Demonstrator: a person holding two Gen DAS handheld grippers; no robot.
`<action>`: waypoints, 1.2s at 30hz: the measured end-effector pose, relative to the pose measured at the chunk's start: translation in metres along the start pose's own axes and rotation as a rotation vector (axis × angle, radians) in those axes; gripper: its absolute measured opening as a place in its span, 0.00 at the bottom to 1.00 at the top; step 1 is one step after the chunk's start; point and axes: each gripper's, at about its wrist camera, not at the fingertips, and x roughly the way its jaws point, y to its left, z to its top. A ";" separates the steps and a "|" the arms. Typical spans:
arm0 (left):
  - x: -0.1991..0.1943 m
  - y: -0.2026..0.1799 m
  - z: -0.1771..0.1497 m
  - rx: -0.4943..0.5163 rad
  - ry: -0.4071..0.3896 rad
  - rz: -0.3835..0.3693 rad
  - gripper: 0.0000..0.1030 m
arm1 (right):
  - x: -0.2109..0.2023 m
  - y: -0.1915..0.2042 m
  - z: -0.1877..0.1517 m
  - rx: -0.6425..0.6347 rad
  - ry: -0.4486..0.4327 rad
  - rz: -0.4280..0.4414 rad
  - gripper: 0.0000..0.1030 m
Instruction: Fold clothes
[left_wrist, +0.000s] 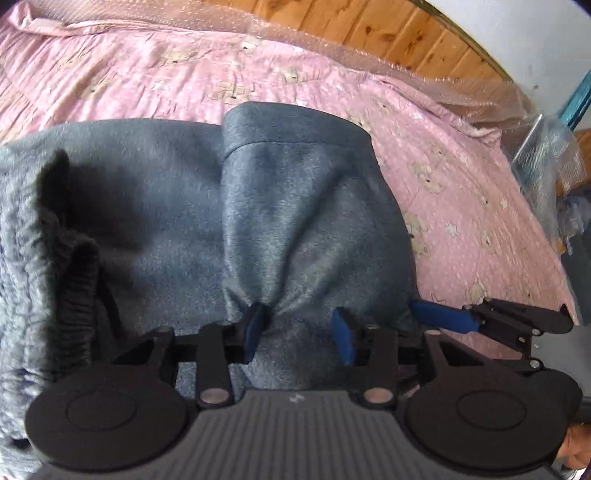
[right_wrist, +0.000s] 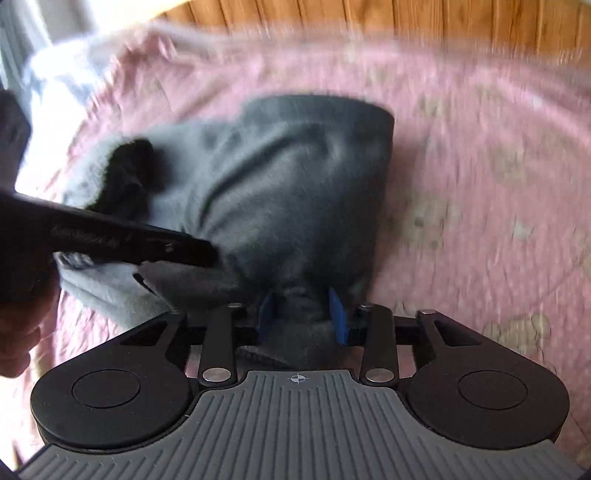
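- The grey trousers (left_wrist: 207, 206) lie folded on the pink bedcover (left_wrist: 461, 192), their near edge just under both grippers
- The left gripper (left_wrist: 299, 332) is released: its jaws stand apart, and the cloth between them touches only the left pad
- The right gripper (right_wrist: 303, 317) is also released, with a bunch of cloth between its pads but not pinched
- I think the step is letting go after a fold; lift both grippers straight up so no pad drags the cloth
- The long axis runs away from the cameras, and the hem (left_wrist: 295, 129) points to the wooden headboard (left_wrist: 388, 33)
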 end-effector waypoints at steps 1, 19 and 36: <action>-0.005 -0.002 0.004 -0.005 0.016 0.003 0.41 | -0.002 0.002 0.002 0.003 0.010 -0.011 0.48; 0.049 -0.086 0.092 0.290 0.257 0.175 0.27 | -0.051 0.084 0.003 -0.253 -0.260 -0.114 0.11; -0.142 0.217 0.043 -0.263 -0.147 -0.564 0.24 | -0.028 0.276 0.038 -0.418 -0.261 -0.195 0.12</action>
